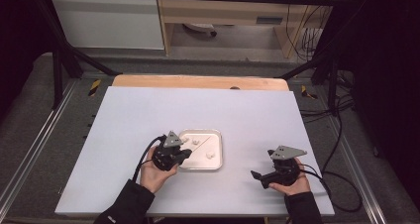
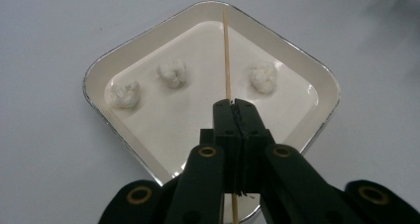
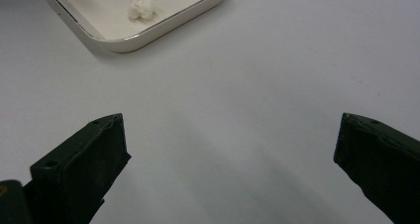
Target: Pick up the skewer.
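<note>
A white square tray [image 1: 216, 165] lies mid-table with three white fluffy lumps [image 2: 124, 94] [image 2: 173, 73] [image 2: 262, 77] on its floor. My left gripper [image 2: 234, 105] hovers over the tray's near corner, shut on a thin wooden skewer [image 2: 227, 55]. The skewer points out across the tray, between the middle and right lumps. In the high view the left gripper [image 1: 187, 153] sits at the tray's left edge. My right gripper [image 1: 258, 176] rests low, to the right of the tray. It stands open [image 3: 232, 135] with nothing between its jaws.
The white table top [image 1: 148, 115] has a wooden strip [image 1: 198, 81] along its far edge. A black frame and cables [image 1: 341, 135] run around the sides. From the right gripper view, the tray [image 3: 124, 40] and one lump [image 3: 141, 8] lie ahead at the upper left.
</note>
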Demonstrator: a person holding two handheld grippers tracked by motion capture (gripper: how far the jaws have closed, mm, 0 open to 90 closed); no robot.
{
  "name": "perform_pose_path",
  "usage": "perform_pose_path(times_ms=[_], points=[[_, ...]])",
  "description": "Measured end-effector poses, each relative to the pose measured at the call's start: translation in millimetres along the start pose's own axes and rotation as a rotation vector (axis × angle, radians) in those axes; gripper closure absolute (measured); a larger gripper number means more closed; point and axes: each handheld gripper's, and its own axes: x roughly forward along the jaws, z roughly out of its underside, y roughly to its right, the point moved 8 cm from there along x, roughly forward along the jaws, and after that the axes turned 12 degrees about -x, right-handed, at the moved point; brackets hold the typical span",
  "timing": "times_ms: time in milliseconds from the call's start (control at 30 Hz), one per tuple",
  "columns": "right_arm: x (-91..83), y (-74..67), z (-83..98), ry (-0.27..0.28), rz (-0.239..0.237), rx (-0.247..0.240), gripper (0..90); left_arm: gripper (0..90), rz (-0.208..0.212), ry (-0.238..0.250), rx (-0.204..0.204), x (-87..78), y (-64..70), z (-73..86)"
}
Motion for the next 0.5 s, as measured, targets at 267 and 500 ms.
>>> perform_pose_path(times_ms=[267, 500], points=[[1.0, -4.2, -10.0, -0.017, 0.016, -0.066, 1.6, 88.7, 0.029, -0.022, 0.028, -7.3, 2.7, -0.9], [3.8, -12.1, -22.8, -0.029, 0.020, -0.146, 1.7, 88.7, 0.048, -0.039, 0.048, -11.2, 5.8, -2.9]])
